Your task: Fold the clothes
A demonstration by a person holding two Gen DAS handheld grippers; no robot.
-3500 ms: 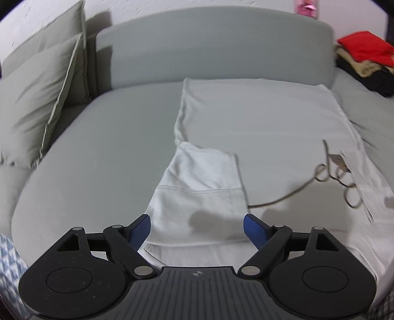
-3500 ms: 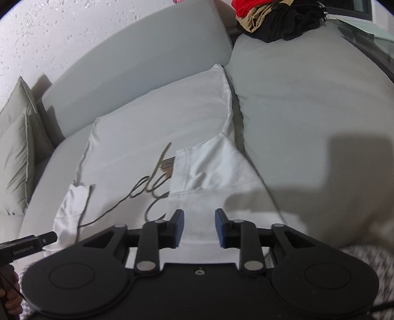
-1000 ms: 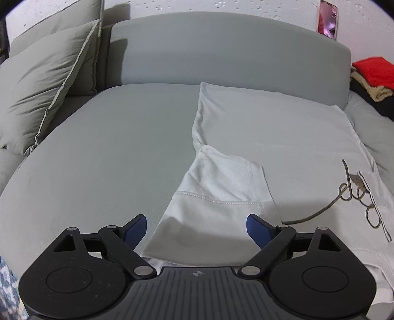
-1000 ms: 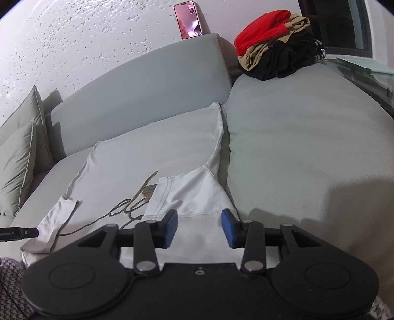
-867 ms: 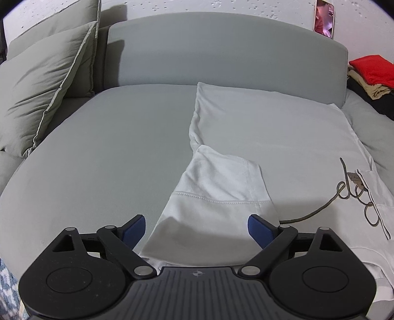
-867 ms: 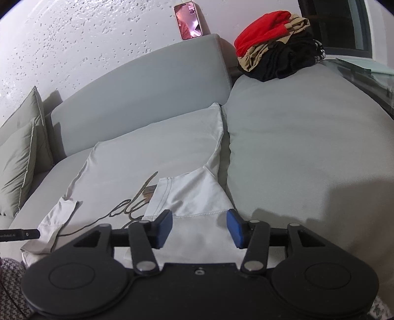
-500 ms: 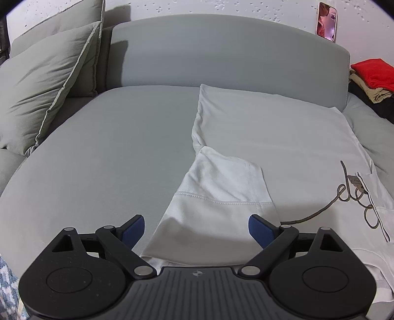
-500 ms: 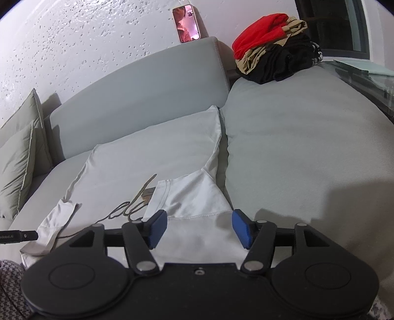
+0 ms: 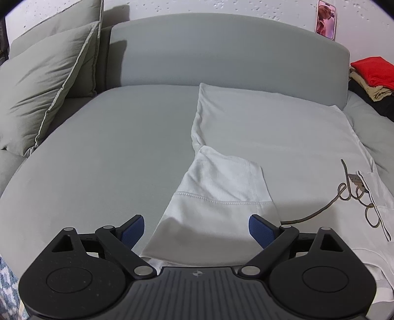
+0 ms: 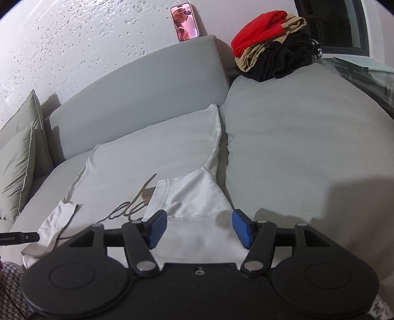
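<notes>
So compared to a few seconds back, the right gripper (image 10: 199, 227) has spread its blue pads apart from nearly pinched to about half open, and both cameras now sit higher and further back from the white t-shirt (image 9: 270, 137), so more of the sofa backrest shows. In the last second, nothing much shifts.

The left gripper (image 9: 197, 231) stands wide open with nothing between its ribbed blue pads (image 9: 131, 230); they hover over the folded-in sleeve (image 9: 221, 197) without touching it. The right one holds nothing either, its pads just above the other folded-in sleeve (image 10: 194, 199).

The t-shirt is soft white cotton jersey, lying flat and face up on the grey sofa seat (image 9: 110, 152), its far edge close to the backrest (image 9: 221, 51). Both sleeves are turned in over the body, each with a neat double-stitched hem. Across the chest runs a thin looping script print (image 9: 354, 197) in dull brown.

The sofa is matte grey fabric, smooth and rounded. Left of the t-shirt lean two olive cushions (image 9: 46, 86) with piped edges. Right of it, well apart, sits a stack of folded clothes (image 10: 270, 41), red on tan on black. Beyond the t-shirt, a phone (image 10: 184, 22) stands on top of the backrest against a speckled white wall (image 10: 86, 49).
</notes>
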